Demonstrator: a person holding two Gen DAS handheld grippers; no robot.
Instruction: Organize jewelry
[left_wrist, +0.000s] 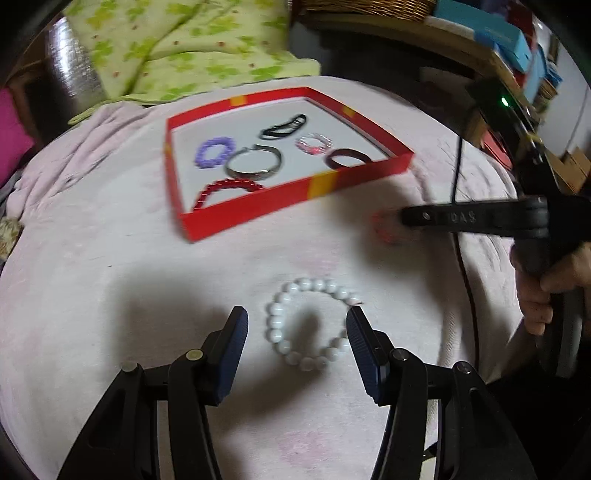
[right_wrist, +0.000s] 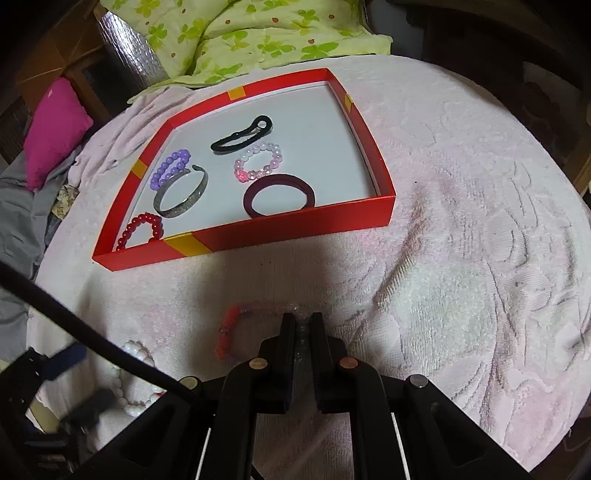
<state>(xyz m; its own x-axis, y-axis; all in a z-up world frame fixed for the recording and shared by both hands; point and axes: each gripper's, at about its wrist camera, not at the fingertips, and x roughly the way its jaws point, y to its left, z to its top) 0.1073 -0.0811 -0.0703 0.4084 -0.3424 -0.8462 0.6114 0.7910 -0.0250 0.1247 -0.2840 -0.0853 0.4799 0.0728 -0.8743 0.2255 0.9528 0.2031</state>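
Two grippers: right gripper (right_wrist: 301, 321) pinching red-and-clear bead bracelet (right_wrist: 236, 325); left gripper (left_wrist: 295, 325) spread wide w/ white bead bracelet (left_wrist: 310, 328) between.

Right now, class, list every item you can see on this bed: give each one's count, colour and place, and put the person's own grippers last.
Box: one, red with yellow patches, on the pink blanket.
Bracelets in box: purple beads, silver bangle, red beads, pink-white beads.
Hair ties in box: black, maroon.
White bracelet: one, on blanket, between the left fingers.
Red-and-clear bracelet: one, outside box.
Blanket: pink.
Quilt: green, behind box.
Pillow: magenta, left.
Left gripper: open.
Right gripper: shut on red-and-clear bracelet.
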